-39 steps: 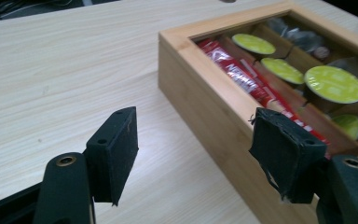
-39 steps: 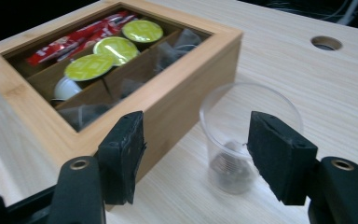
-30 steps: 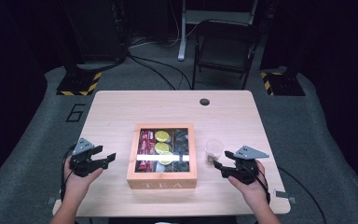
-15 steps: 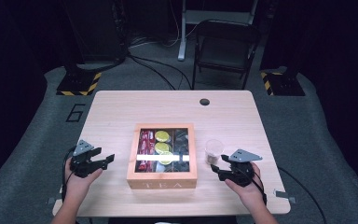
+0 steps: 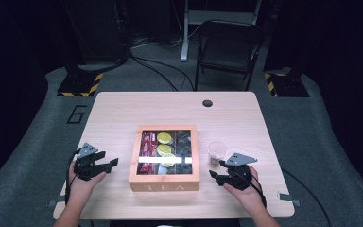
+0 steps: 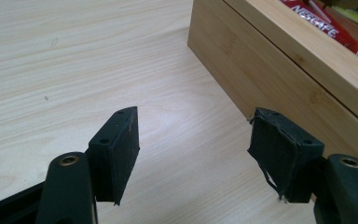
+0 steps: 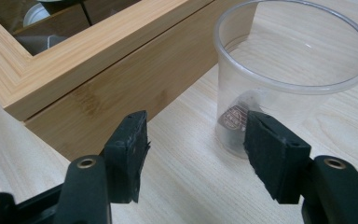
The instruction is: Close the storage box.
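Flanking tea box | left gripper wide, empty | right gripper wide, near cup

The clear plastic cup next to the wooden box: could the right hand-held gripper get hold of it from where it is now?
Probably yes. The right hand-held gripper is open, and the clear plastic cup stands upright just ahead of it, beside the wooden tea box. Only bare table lies between them.
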`<action>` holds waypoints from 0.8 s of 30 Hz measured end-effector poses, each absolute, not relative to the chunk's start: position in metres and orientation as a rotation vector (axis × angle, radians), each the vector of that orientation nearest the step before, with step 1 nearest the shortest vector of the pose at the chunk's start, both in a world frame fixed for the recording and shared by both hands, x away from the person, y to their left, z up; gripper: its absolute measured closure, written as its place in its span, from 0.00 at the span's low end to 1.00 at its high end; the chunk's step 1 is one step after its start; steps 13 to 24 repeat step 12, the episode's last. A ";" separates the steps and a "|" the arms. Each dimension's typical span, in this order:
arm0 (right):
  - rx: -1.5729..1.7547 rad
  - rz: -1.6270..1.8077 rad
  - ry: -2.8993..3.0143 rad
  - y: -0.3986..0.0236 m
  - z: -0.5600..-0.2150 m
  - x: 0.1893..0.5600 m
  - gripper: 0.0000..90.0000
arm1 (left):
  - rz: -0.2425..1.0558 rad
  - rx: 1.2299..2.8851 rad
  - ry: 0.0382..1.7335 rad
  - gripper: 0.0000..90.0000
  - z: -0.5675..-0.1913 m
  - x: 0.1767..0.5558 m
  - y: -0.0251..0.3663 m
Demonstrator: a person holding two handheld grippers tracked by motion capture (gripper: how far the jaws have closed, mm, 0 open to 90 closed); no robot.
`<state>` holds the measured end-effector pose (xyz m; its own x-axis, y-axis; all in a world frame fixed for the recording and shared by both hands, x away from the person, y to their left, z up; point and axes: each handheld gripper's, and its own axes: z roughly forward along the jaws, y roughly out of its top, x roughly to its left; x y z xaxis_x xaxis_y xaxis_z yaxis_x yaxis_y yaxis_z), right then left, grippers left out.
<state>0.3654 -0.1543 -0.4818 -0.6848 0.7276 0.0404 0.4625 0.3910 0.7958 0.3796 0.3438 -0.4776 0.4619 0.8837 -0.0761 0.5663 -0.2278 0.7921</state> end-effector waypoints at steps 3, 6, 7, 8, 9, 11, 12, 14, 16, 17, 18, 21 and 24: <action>1.024 1.184 2.338 -0.155 -0.483 0.367 0.44 | 0.503 1.927 1.209 0.36 -0.479 0.381 0.342; 1.047 1.191 2.337 -0.155 -0.483 0.367 0.44 | 0.504 1.932 1.207 0.36 -0.479 0.381 0.341; 1.048 1.191 2.336 -0.155 -0.483 0.367 0.44 | 0.500 1.935 1.207 0.36 -0.479 0.380 0.341; 1.042 1.187 2.334 -0.155 -0.483 0.367 0.44 | 0.503 1.934 1.206 0.36 -0.478 0.380 0.341; 1.030 1.189 2.336 -0.155 -0.483 0.367 0.44 | 0.503 1.933 1.205 0.36 -0.478 0.380 0.340; 1.039 1.202 2.320 -0.154 -0.481 0.366 0.44 | 0.508 1.929 1.200 0.36 -0.478 0.379 0.340; 1.026 1.213 2.323 -0.154 -0.479 0.366 0.44 | 0.508 1.929 1.199 0.36 -0.478 0.379 0.340; 1.026 1.213 2.323 -0.154 -0.479 0.366 0.44 | 0.508 1.929 1.199 0.36 -0.478 0.379 0.340; 1.026 1.213 2.323 -0.154 -0.479 0.366 0.44 | 0.508 1.929 1.199 0.36 -0.478 0.379 0.340; 1.026 1.213 2.323 -0.154 -0.479 0.366 0.44 | 0.508 1.929 1.199 0.36 -0.478 0.379 0.340; 1.026 1.213 2.323 -0.154 -0.479 0.366 0.44 | 0.508 1.929 1.199 0.36 -0.478 0.379 0.340; 1.026 1.213 2.323 -0.154 -0.479 0.366 0.44 | 0.508 1.929 1.199 0.36 -0.478 0.379 0.340; 1.026 1.213 2.323 -0.154 -0.479 0.366 0.44 | 0.508 1.929 1.199 0.36 -0.478 0.379 0.340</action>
